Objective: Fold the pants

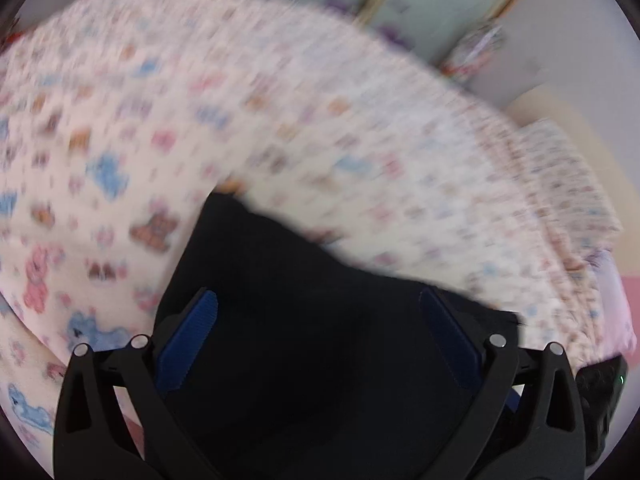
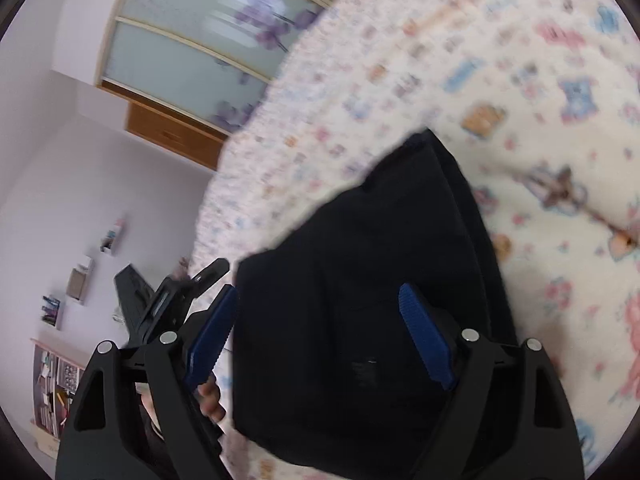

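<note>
A: Nearest the lens, left view: the left gripper [image 1: 318, 332], jaws spread wide, blue pads [image 1: 188, 344] clear of any cloth. The dark pants [image 1: 320, 300] lie on the bed [image 1: 120, 120] below and between the jaws, not clamped.

B: Right view?

A: Same condition. The right gripper [image 2: 316, 336] has its jaws released; the pants [image 2: 360, 280] sit as a dark folded bundle on the printed cover, in line with the open jaws but not pinched.

B: Failure modes from here?

A: Three, as a judgement. One: the bundle is thick, so a layer may spring open now that nothing grips it. Two: a pad passing low over the cloth could snag an edge and drag the fold apart. Three: the cover is soft and rumpled, so the stack may slump toward a hollow.

B: Pose?

A: Both grippers point down at a slant onto the bed, the left one more steeply. In the right view the left gripper [image 2: 176, 300] shows just beside the bundle's left edge, with the person's fingers [image 2: 210, 396] on its grip. Both views are motion-blurred, so the fine edges of the fold cannot be read.
</note>
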Motion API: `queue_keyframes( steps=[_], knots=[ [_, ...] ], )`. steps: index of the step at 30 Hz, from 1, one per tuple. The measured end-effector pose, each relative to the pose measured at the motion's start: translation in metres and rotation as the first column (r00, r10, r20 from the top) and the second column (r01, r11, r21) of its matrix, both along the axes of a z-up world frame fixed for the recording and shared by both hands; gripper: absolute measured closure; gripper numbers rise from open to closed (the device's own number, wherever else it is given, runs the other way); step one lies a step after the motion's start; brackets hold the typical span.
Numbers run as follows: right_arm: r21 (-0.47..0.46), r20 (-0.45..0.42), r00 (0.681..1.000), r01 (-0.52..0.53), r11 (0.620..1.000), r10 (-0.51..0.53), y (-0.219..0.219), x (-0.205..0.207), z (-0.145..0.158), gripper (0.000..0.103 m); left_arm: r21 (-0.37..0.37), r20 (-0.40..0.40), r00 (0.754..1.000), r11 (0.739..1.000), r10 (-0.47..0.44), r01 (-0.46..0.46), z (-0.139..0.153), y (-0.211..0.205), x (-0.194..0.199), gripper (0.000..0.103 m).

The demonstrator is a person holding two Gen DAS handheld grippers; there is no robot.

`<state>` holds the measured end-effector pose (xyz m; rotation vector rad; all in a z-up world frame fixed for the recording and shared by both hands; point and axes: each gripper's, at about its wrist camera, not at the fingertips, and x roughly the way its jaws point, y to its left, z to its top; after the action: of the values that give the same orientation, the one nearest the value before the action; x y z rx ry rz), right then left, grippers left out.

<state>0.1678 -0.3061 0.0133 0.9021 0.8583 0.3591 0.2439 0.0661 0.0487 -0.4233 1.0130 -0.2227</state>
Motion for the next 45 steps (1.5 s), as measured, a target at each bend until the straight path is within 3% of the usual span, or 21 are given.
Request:
queue_keyframes(
  steps=[1,3,7,9,13,18,21,23,25,27,32,37,41,45],
  knots=[
    [0.008,-0.007,1.000,0.007,1.000,-0.007,-0.004,-0.002,-0.009,0.030,-0.038,-0.032,0.999,0.999,0.002,-0.004,-0.011,0.004,0.004,0.002],
    [0.014,0.010,1.000,0.008,1.000,-0.008,-0.008,-0.004,-0.016,0.035,-0.110,-0.019,1.000,0.994,0.023,-0.025,-0.022,0.014,0.005,0.002],
    [0.020,0.016,1.000,-0.002,1.000,0.002,-0.007,-0.008,-0.013,0.035,-0.134,0.000,1.000,0.990,0.030,-0.030,-0.016,0.019,-0.001,0.002],
    [0.032,0.039,0.999,-0.001,0.999,0.000,-0.007,-0.017,-0.002,0.020,-0.062,0.077,0.997,0.998,0.030,-0.025,0.001,0.019,-0.017,0.002],
    [-0.007,0.189,0.982,-0.018,1.000,0.019,-0.009,-0.054,0.026,0.019,0.084,0.255,0.966,0.996,-0.047,0.027,0.036,0.010,-0.074,0.002],
    [-0.101,0.281,0.951,-0.103,0.990,0.128,0.014,-0.100,0.035,0.019,0.187,0.350,0.931,0.982,-0.102,0.037,0.039,-0.003,-0.151,0.002],
    [-0.205,0.281,0.945,-0.109,0.973,0.165,0.028,-0.112,0.031,0.018,0.313,0.390,0.915,0.949,-0.106,-0.024,0.030,-0.014,-0.180,0.002],
    [-0.266,0.246,0.952,-0.112,0.957,0.180,0.036,-0.113,0.023,0.016,0.396,0.381,0.915,0.918,-0.135,-0.030,0.017,-0.026,-0.185,0.002],
    [-0.268,0.178,0.968,-0.126,0.955,0.178,0.038,-0.109,0.002,0.016,0.441,0.335,0.931,0.897,-0.148,-0.016,0.004,-0.031,-0.182,0.002],
    [-0.256,0.182,0.968,-0.125,0.959,0.175,0.036,-0.109,-0.007,0.016,0.462,0.256,0.956,0.887,-0.146,0.012,-0.017,-0.033,-0.172,0.002],
    [-0.320,0.206,0.960,-0.116,0.940,0.188,0.045,-0.116,-0.003,0.016,0.454,0.236,0.962,0.891,-0.135,0.014,-0.028,-0.029,-0.167,0.002],
    [-0.246,0.254,0.952,-0.108,0.963,0.172,0.040,-0.121,0.009,0.012,0.452,0.237,0.962,0.892,-0.133,0.012,-0.030,-0.030,-0.168,0.002],
    [-0.267,0.201,0.962,-0.129,0.955,0.186,0.044,-0.115,-0.011,0.009,0.450,0.234,0.963,0.893,-0.135,0.017,-0.031,-0.030,-0.167,0.002],
    [-0.210,0.199,0.961,-0.150,0.966,0.192,0.036,-0.116,-0.005,0.009,0.378,0.212,0.967,0.924,-0.140,0.051,-0.024,-0.016,-0.164,0.002]
  ],
)
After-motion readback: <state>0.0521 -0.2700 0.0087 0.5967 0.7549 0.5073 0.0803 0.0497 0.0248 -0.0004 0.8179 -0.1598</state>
